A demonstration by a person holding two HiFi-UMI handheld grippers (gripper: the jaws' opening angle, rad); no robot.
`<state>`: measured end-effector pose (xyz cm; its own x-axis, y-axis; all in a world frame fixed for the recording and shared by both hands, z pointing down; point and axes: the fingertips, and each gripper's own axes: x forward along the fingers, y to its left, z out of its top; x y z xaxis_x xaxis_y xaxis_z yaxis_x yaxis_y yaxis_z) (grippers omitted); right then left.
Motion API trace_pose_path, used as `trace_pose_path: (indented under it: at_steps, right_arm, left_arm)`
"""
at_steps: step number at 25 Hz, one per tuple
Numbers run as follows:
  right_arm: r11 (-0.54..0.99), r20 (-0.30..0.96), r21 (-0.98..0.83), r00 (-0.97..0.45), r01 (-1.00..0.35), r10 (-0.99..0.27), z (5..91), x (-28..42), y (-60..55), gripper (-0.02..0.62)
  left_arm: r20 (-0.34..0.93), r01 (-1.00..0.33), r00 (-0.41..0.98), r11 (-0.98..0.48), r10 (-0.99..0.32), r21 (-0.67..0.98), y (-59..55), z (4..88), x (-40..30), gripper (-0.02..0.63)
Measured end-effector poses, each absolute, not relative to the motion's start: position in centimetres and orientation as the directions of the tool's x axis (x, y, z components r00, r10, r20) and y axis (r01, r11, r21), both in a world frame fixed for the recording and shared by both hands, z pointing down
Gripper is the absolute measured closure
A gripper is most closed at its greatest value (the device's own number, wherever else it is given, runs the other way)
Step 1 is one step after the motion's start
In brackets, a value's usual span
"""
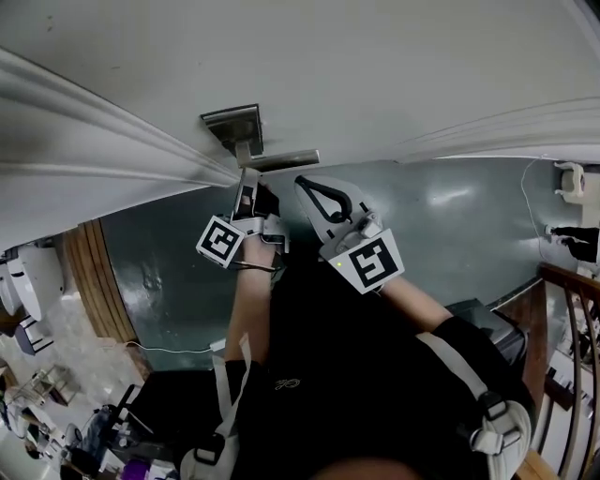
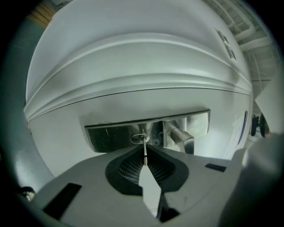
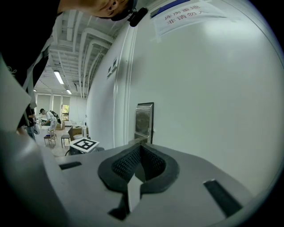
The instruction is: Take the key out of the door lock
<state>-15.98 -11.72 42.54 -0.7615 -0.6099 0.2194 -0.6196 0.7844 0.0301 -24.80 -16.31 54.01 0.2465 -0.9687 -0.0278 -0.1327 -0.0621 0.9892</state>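
A thin metal key sticks out of the keyhole in the steel lock plate on a white door. My left gripper is shut on the key's outer end, right in front of the plate. In the head view the left gripper reaches up to the lock plate. The right gripper hangs beside it, a little to the right and off the door, with its jaws together and nothing between them. In its own view the right gripper points along the door toward the lock plate.
The lever handle juts out just right of the keyhole, also in the head view as the handle. Raised door mouldings run left of the lock. A printed notice is stuck on the door. Dark floor lies below.
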Motion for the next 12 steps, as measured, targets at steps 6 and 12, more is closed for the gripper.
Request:
trace_pose_path:
  at_steps: [6, 12]
  right_arm:
    - [0.783, 0.235, 0.035, -0.756, -0.621, -0.611, 42.73, -15.82, -11.71, 0.588]
    - [0.787, 0.217, 0.059, -0.762, -0.614, -0.61, 42.34, -15.9, -11.53, 0.588]
  left_arm:
    - [-0.031, -0.151, 0.246, -0.07, -0.969, 0.986, -16.3, 53.97, -24.98, 0.571]
    - [-0.019, -0.152, 0.265, -0.061, -0.964, 0.987, -16.1, 54.21, -25.18, 0.571]
